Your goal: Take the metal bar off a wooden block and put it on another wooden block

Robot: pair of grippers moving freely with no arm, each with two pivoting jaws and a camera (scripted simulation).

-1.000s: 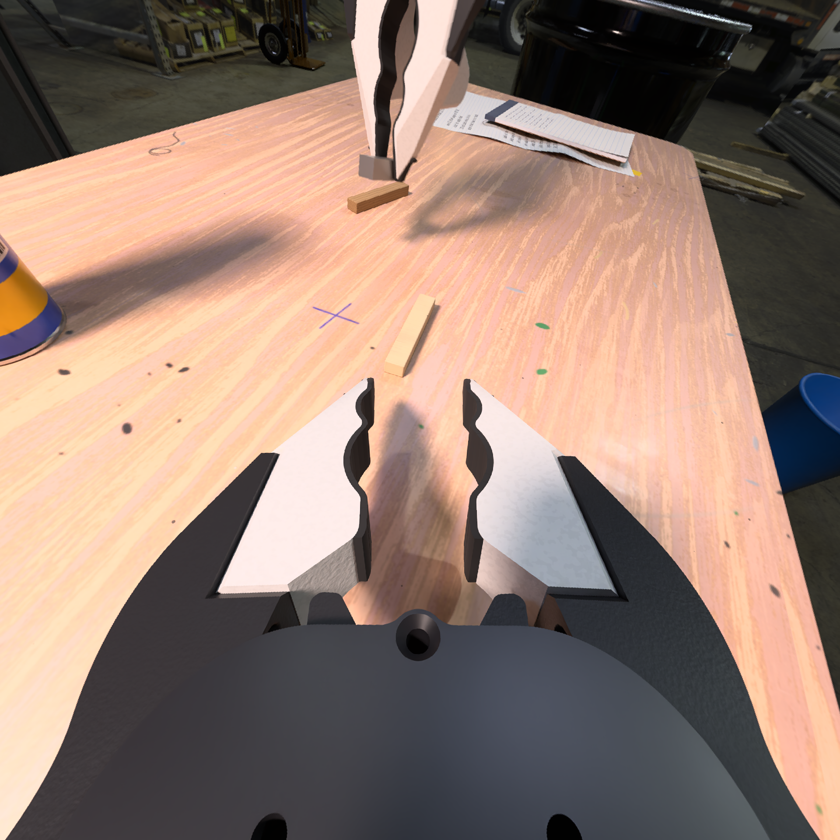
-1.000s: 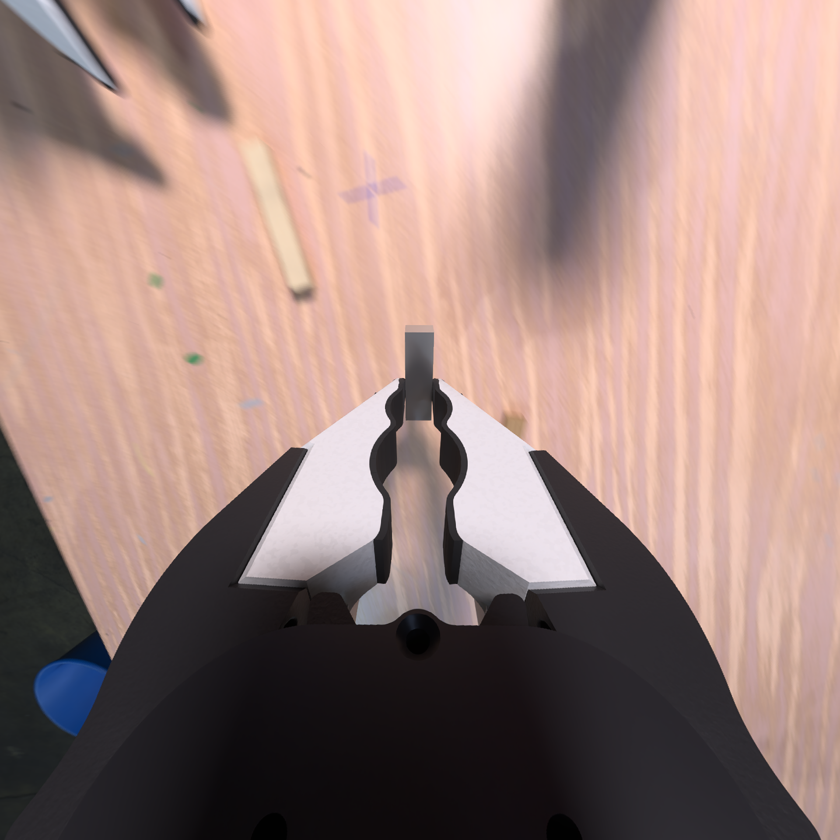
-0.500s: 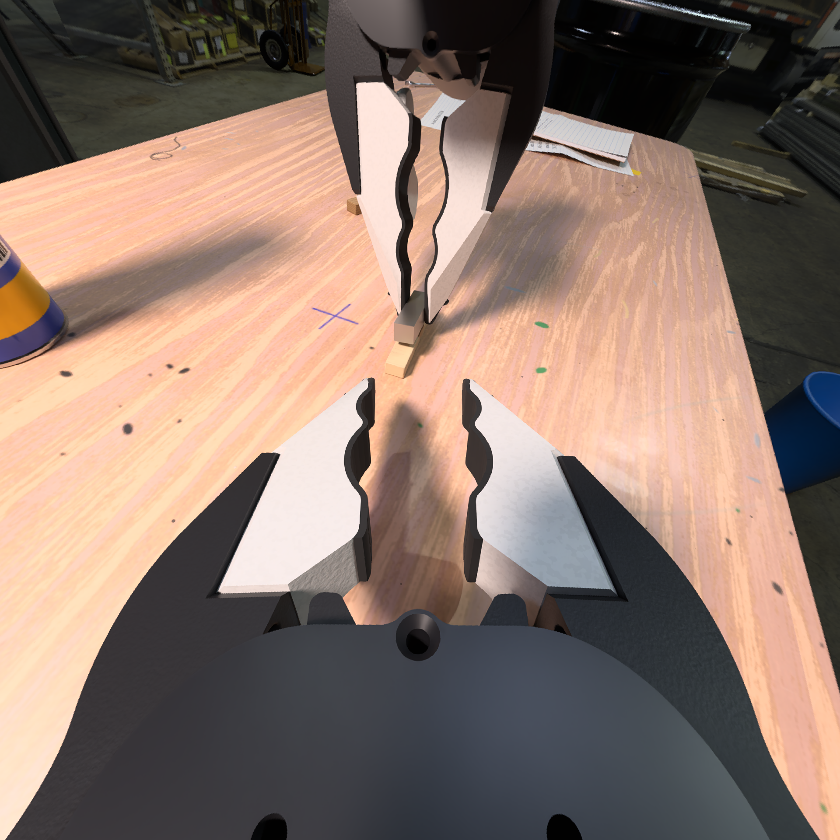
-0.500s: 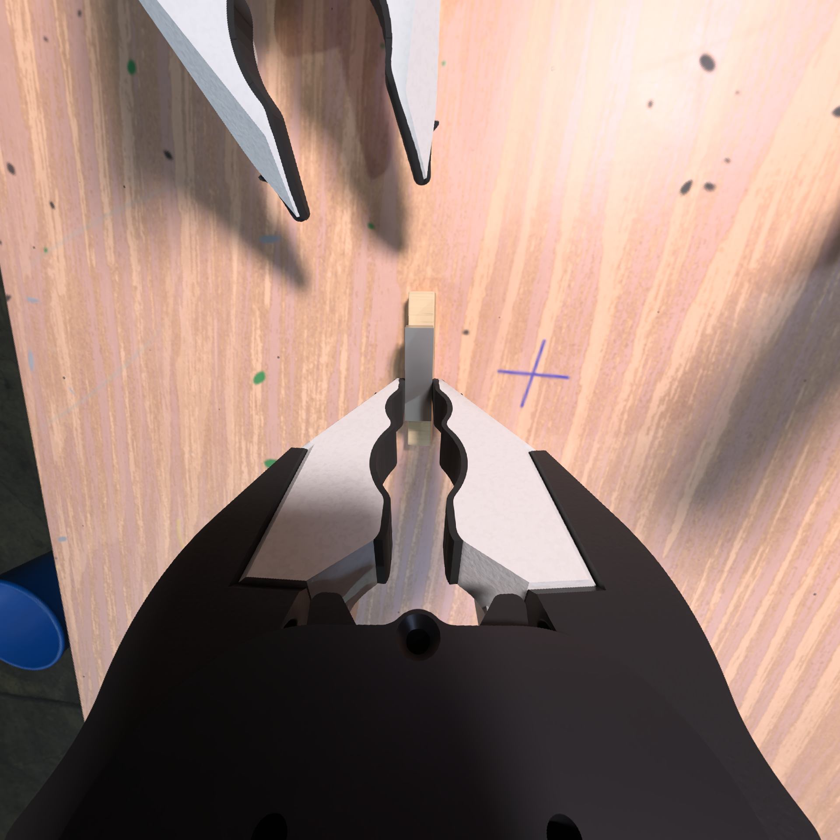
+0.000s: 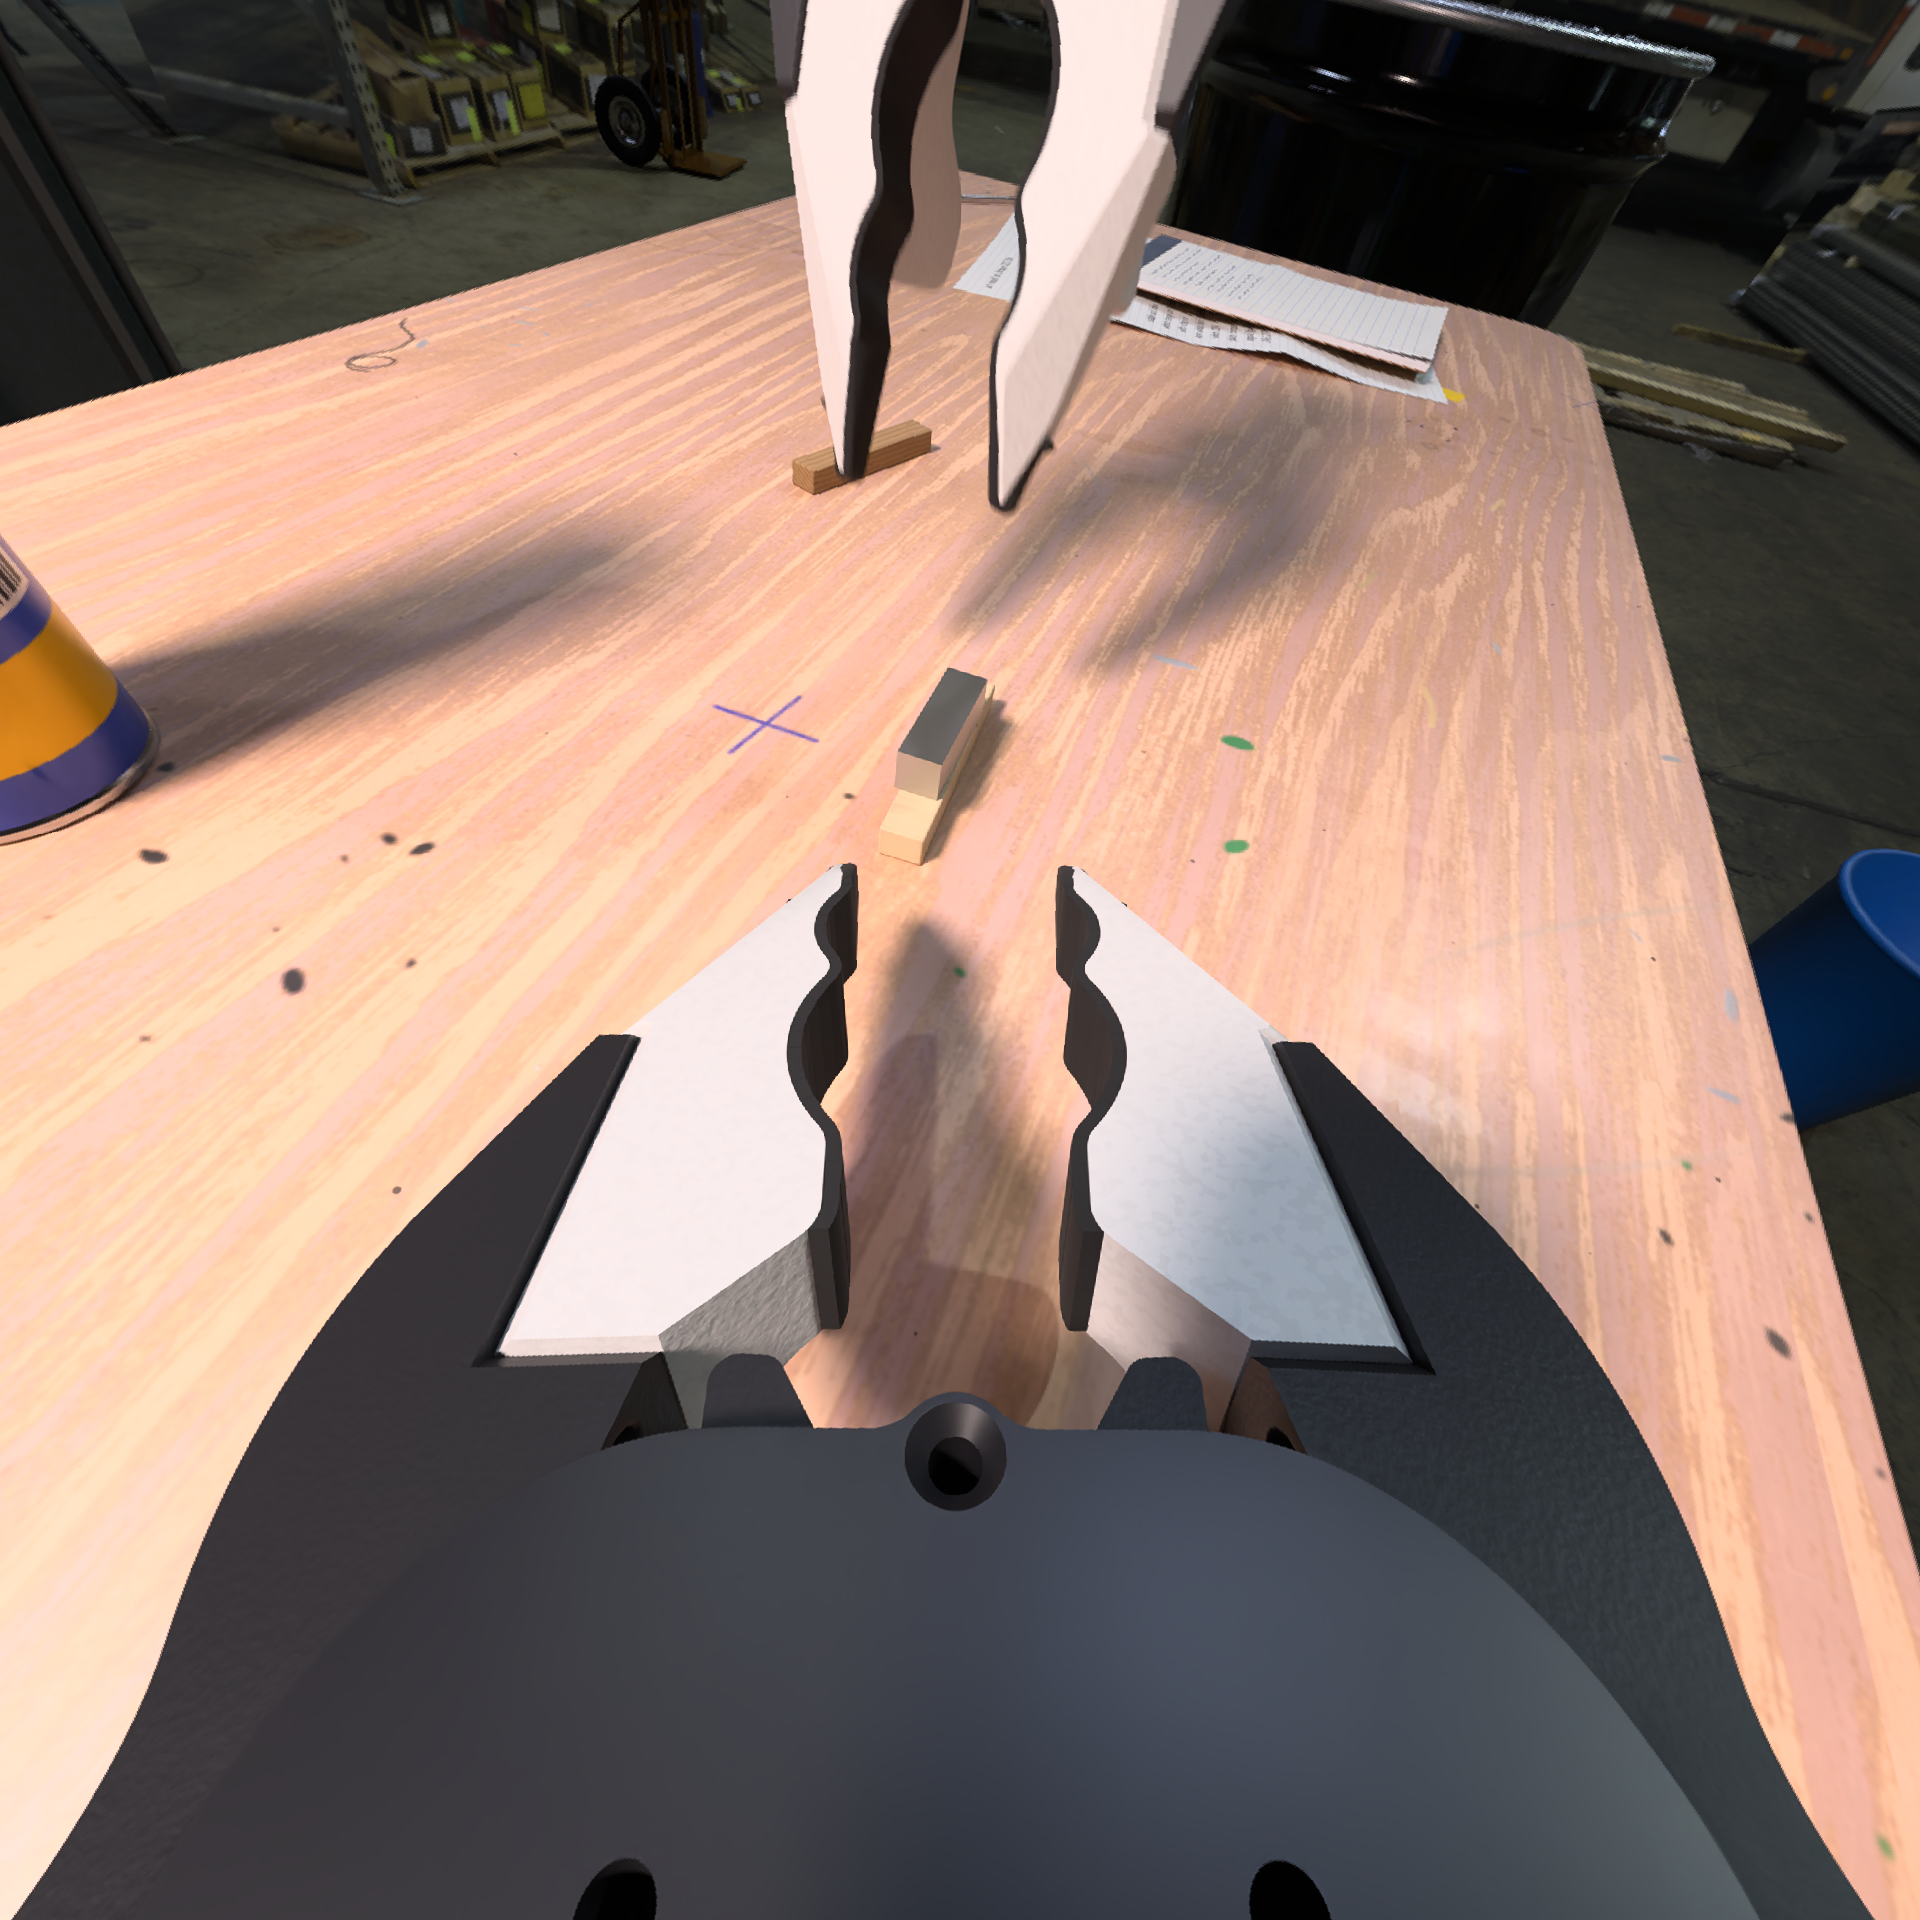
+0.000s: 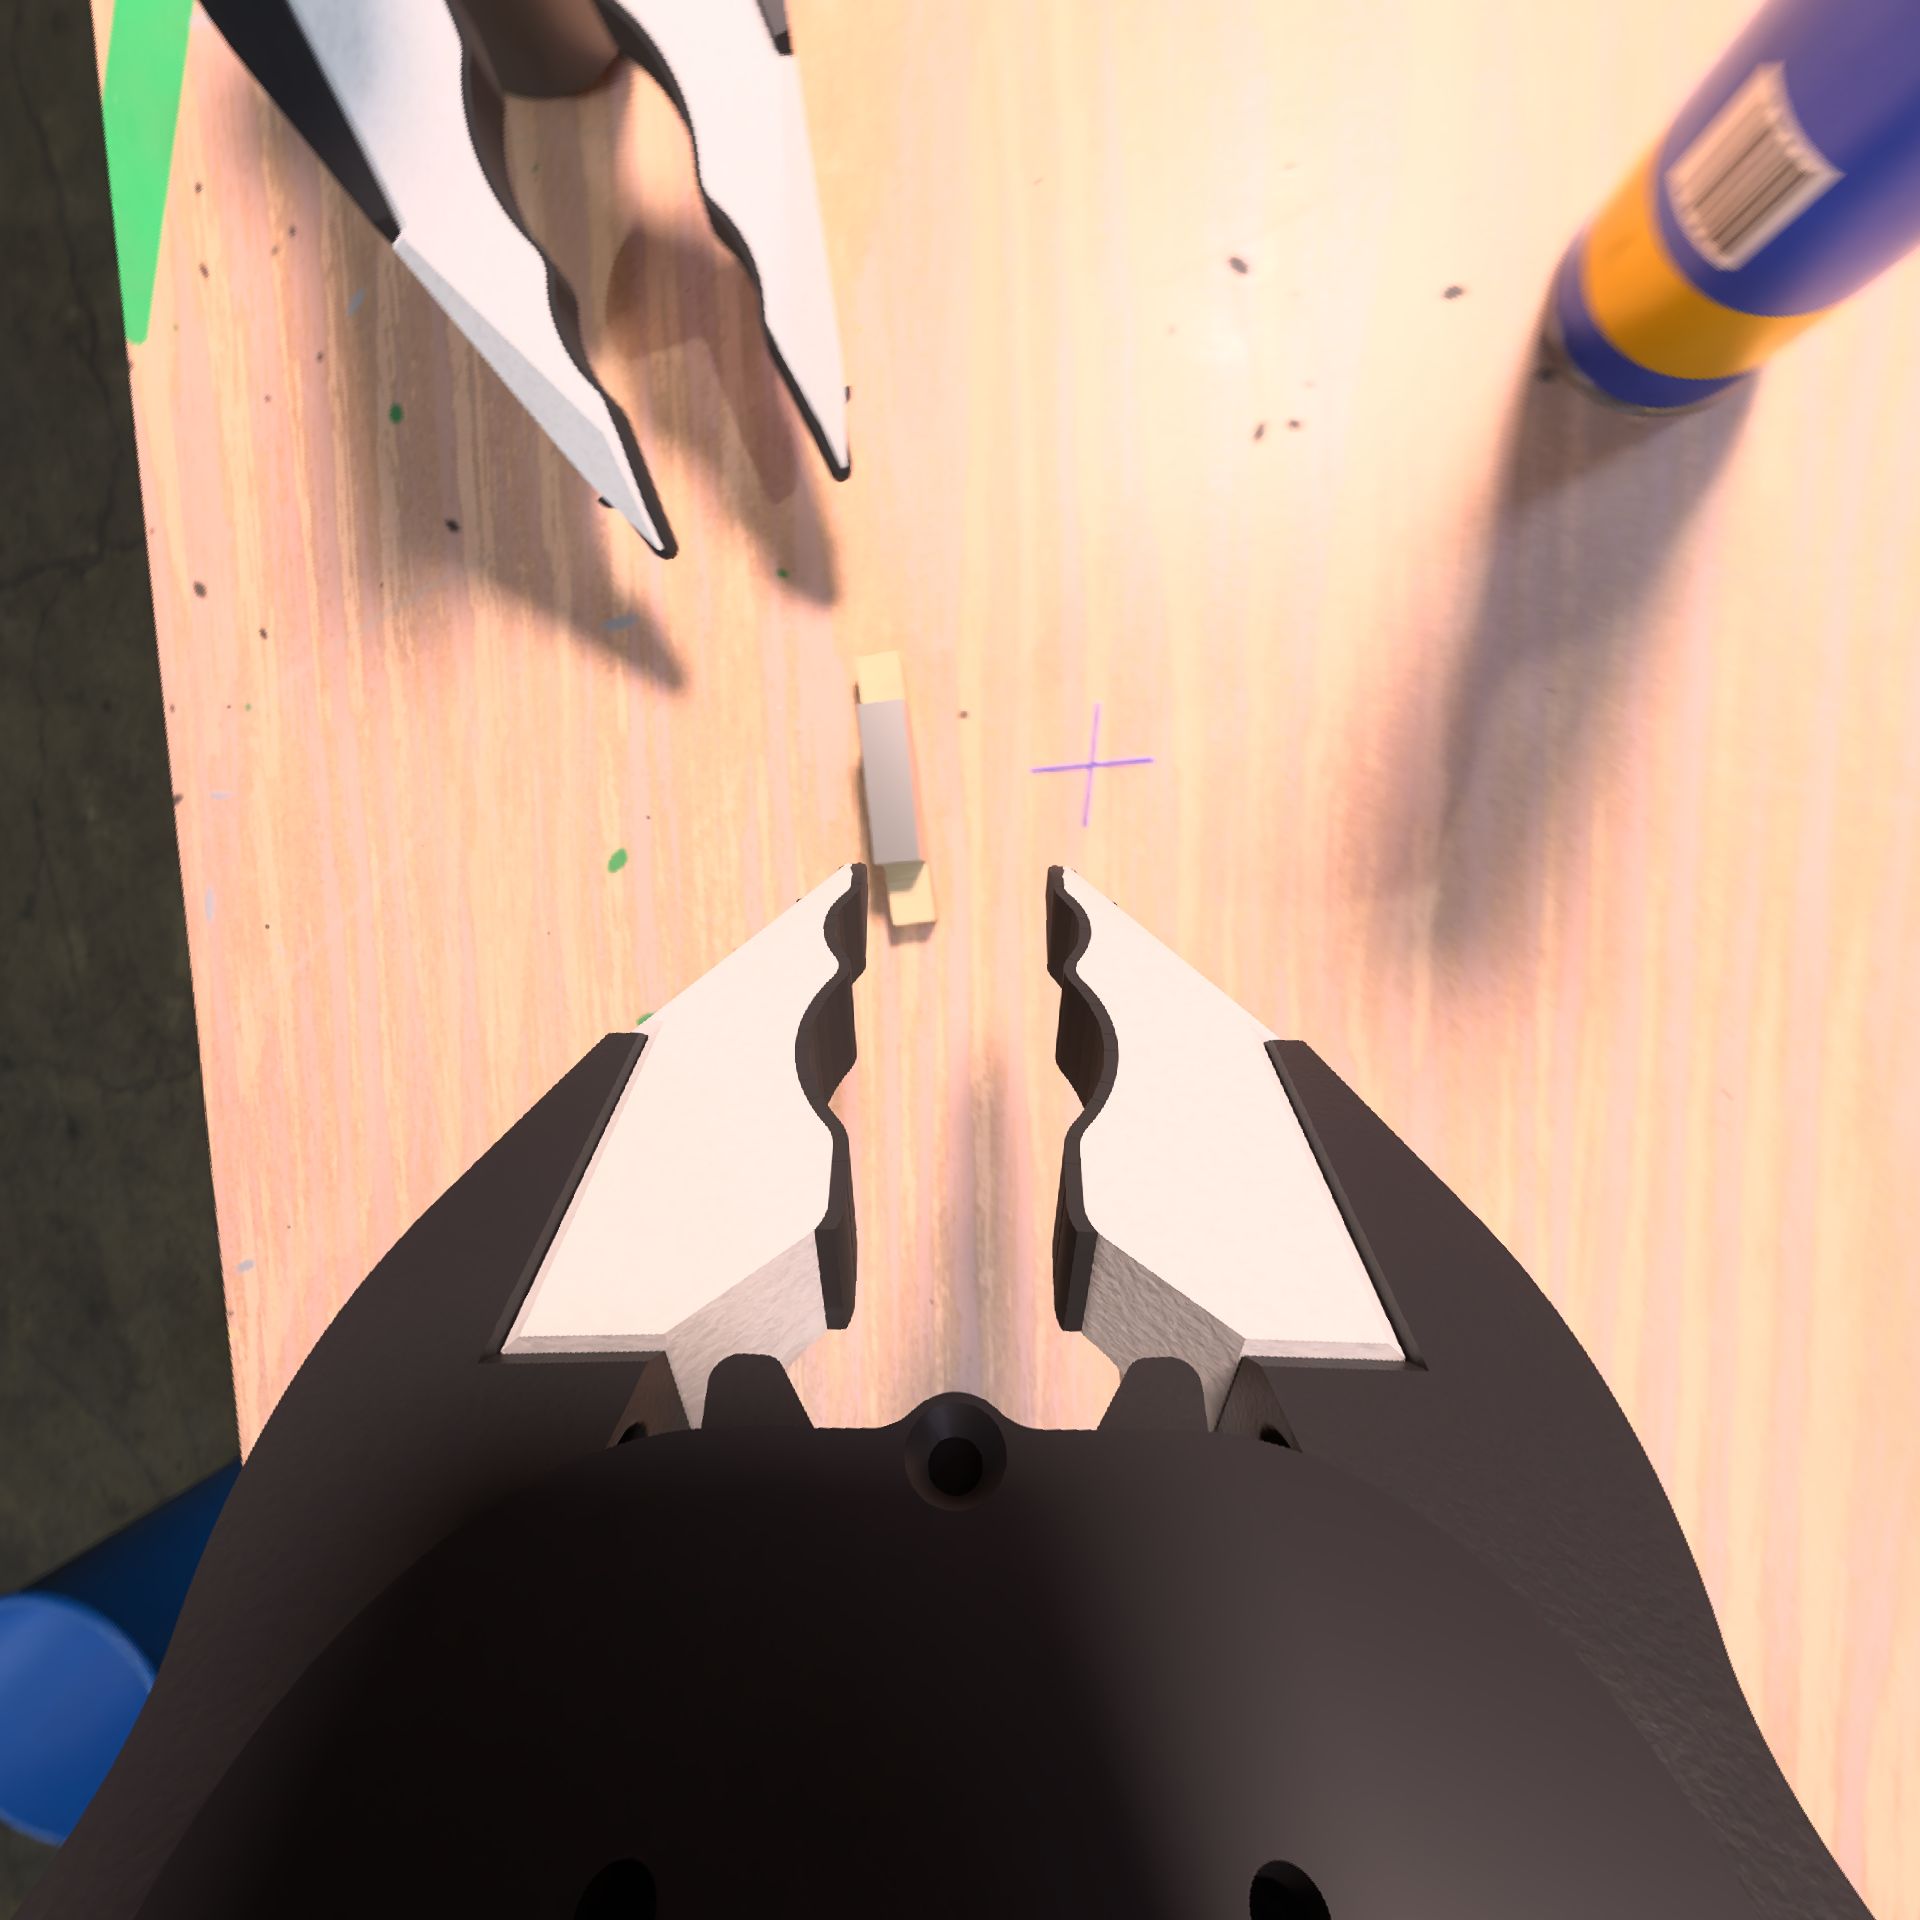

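Note:
The grey metal bar (image 5: 940, 727) lies lengthwise on a pale wooden block (image 5: 914, 823) in the middle of the table. It also shows in the right wrist view (image 6: 889, 790), on the pale block (image 6: 910, 902). A darker wooden block (image 5: 888, 454) lies farther back, bare. My left gripper (image 5: 956, 883) is open and empty, just short of the pale block. My right gripper (image 6: 956, 883) is open and empty, raised above the bar; in the left wrist view it (image 5: 930, 478) hangs above the table, in front of the darker block.
An orange and blue can (image 5: 47, 717) stands at the left. Papers (image 5: 1278, 312) lie at the far end before a black drum (image 5: 1455, 135). A blue bin (image 5: 1860, 977) is off the right edge. A purple cross (image 5: 766, 724) marks the table beside the bar.
The right gripper carried the bar from the darker block to the pale block, let go, opened and lifted away. The left gripper has not moved.

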